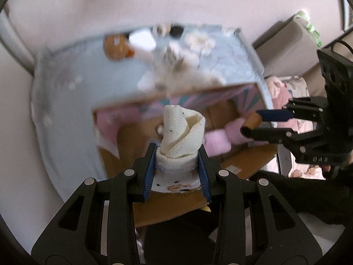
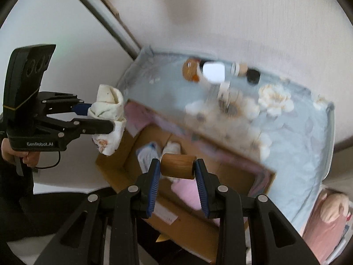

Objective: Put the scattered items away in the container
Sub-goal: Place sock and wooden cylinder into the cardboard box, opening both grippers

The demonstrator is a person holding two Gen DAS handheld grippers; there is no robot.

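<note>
Motion blur smears the bottles [image 2: 211, 71] and the floral bedcover [image 2: 286, 137].

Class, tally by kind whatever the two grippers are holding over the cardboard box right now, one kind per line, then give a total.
Rolled cream fabric bundle, in the left gripper: 1
Short brown wooden cylinder, in the right gripper: 1
Total held over the open cardboard box: 2

Rolled sock [image 1: 179, 137] in left tool [image 1: 176, 165]

Blue floral bed [image 2: 308, 137], cardboard box [image 2: 187, 225], jars [image 2: 192, 69] atop
</note>
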